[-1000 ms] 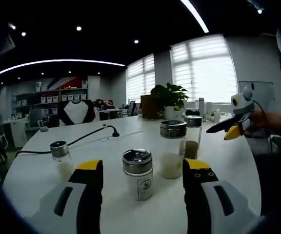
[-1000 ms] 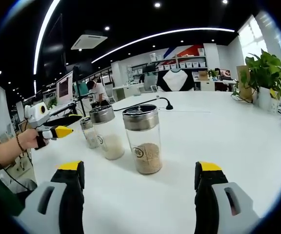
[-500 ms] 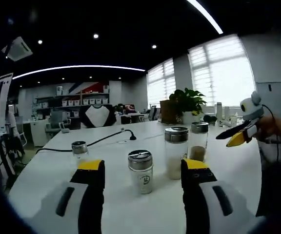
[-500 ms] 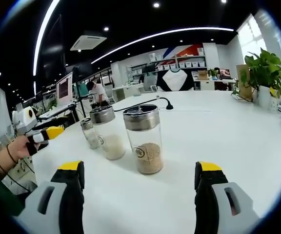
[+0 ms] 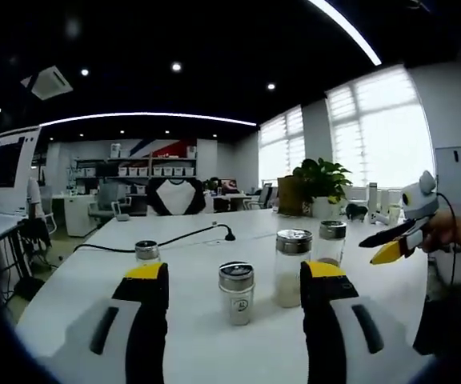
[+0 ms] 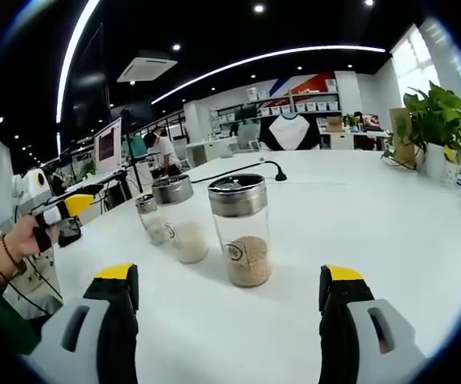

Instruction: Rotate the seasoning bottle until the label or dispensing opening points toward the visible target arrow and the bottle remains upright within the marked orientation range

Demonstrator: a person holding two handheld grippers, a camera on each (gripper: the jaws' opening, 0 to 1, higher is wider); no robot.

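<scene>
On the white worktop (image 5: 70,288) stood four seasoning bottles, all upright. Seen from the left gripper view, the nearest bottle (image 5: 237,293), short with a metal cap and a small label facing the camera, stood between and beyond the yellow-tipped jaws of the left tongs (image 5: 226,276), which were spread wide and held nothing. Just to its right stood a taller bottle of white grains (image 5: 293,258), and behind that a bottle of brown grains (image 5: 330,242). A small bottle (image 5: 146,252) stood apart on the left, near a black cable (image 5: 166,238) running across the worktop. A potted plant (image 5: 322,188) sat at the far edge by the windows.

From the right gripper view, the bottle of brown grains (image 6: 242,230) was closest, ahead of the right tongs (image 6: 230,286), whose jaws were likewise parted and empty. The white-grain bottle (image 6: 180,219) and another bottle (image 6: 150,219) lined up behind it. The left tongs (image 6: 69,207) appeared at the left, held in a hand (image 6: 18,240) off the worktop's edge.
</scene>
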